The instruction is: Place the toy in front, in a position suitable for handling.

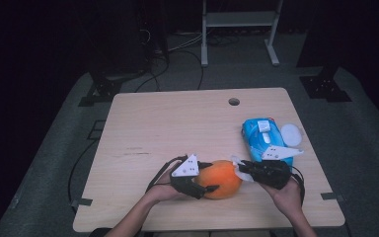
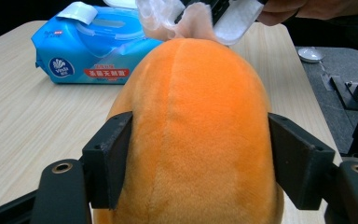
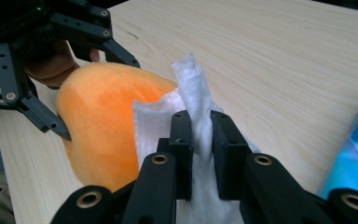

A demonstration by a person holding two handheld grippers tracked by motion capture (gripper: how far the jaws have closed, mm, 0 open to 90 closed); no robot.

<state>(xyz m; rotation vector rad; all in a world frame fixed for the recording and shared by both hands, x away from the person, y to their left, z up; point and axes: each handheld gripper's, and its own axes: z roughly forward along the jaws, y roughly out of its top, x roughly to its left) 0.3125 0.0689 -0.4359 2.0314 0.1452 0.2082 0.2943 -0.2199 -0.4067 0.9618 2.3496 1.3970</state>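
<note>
— What was in the middle of it all?

— An orange plush toy (image 1: 220,178), lying near the front edge of the wooden table (image 1: 168,123). The left gripper (image 1: 201,180) had it clamped, one black jaw pressed into each side of the plush.

— And the other hand?

— The right gripper (image 1: 242,171) had its jaws pinched on a white wet wipe (image 3: 193,107), the crumpled sheet sticking up between them and touching the end of the toy farthest from the left gripper.

— Anything else on the table?

— A blue pack of wet wipes (image 1: 265,138) just beyond the right gripper, its flip lid (image 1: 291,132) open, with a small round hole (image 1: 234,101) near the table's far edge.
</note>
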